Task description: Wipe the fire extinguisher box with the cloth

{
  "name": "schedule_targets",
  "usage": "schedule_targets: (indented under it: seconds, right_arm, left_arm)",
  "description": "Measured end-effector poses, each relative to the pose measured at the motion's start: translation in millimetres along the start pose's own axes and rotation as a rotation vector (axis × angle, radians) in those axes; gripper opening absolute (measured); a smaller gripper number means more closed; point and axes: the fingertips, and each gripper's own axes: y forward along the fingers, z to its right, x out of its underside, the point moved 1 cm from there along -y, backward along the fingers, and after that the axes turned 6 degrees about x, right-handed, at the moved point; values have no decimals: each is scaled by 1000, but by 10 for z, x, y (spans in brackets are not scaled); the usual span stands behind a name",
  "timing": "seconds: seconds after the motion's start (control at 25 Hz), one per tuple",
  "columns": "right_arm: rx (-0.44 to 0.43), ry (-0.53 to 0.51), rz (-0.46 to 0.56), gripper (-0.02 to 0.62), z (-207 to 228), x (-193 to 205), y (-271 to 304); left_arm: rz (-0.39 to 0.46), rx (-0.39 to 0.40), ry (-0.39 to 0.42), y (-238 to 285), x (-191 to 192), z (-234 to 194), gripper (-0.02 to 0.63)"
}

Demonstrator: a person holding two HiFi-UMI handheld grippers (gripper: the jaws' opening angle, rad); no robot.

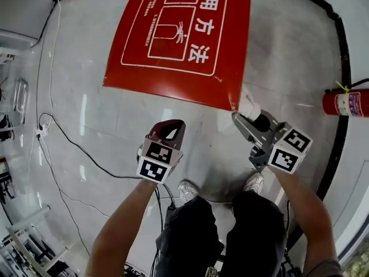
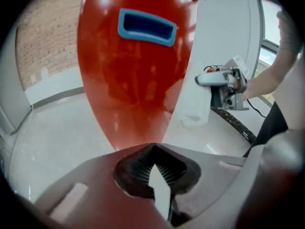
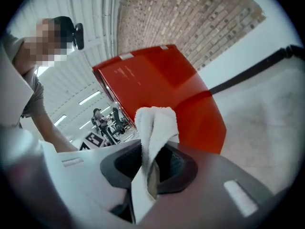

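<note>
A: How far along?
B: Right gripper (image 3: 155, 149) clamps the white cloth (image 3: 155, 123), just beside the lower-right corner of the red fire extinguisher box (image 1: 184, 33), upper centre in the head view. Left gripper (image 2: 152, 151) is closed, empty.
A: Wiped?
B: No trace shows; likely all remains.

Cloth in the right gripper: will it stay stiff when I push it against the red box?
Probably floppy: the cloth folds over itself above the right gripper. Looks light; its fuzzy pile likely drags rather than slides on the glossy box.
</note>
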Motion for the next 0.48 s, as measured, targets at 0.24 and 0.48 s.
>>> schedule_targets:
  seconds: [0.24,0.48]
  right_arm:
    - [212,-331,146,89,-912,-1079,-664]
    - [273,-593,30,89,-1573,-1274,-393]
  left_arm:
    - [37,11,-97,-765,-177,176,0]
    - [51,83,-87,-1232,-420,521,0]
